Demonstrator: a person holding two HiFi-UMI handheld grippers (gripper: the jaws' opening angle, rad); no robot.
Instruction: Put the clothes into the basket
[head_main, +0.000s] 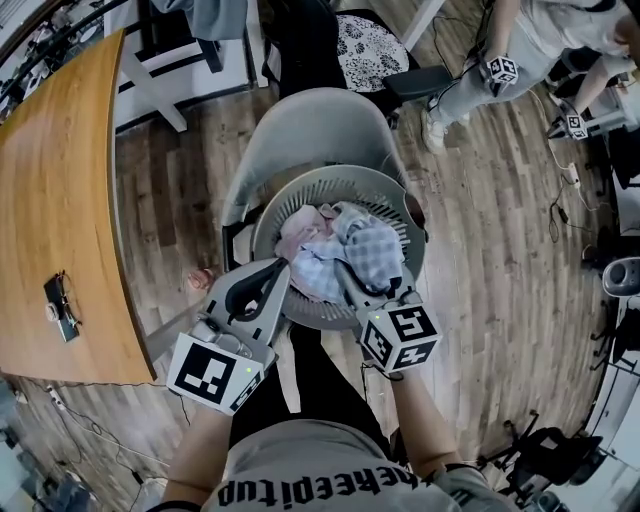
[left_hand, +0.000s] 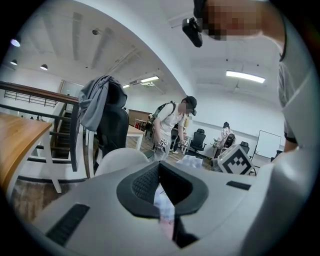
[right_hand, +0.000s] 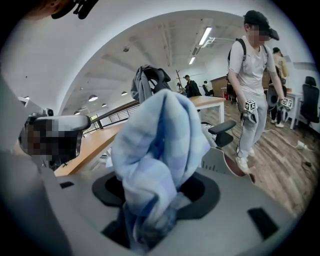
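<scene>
Grippers are recorded nearest, both at the near rim of the basket (head_main: 310, 185). On the left gripper (head_main: 283, 268) the jaws are set to a narrow slit. A strip of pale and pink fabric is seen in that slit and is judged to be pinched there. On the right gripper (head_main: 347, 275) the jaws are clamped on a bunched fold of checked cloth (right_hand: 160, 150), which fills the gap between the pads and stands out beyond the tips.

Just beyond, the clothes (head_main: 330, 250) are found heaped inside the basket. A pink garment (head_main: 300, 232) lies to the left and the checked cloth to the right, the two touching and partly twisted together. The basket is seated on a grey chair (head_main: 310, 125). A wooden table (head_main: 60, 200) is noted well apart on the left.

Handling, judged: the fabric is expected to be light, soft and limp, with no shape of its own. Trailing ends may be left draped over the rim, or dragged back out if a pad is snagged. A thick gathered fold near the middle of a garment is preferred as the hold. A single thin edge is likely to be lost from between the pads.
</scene>
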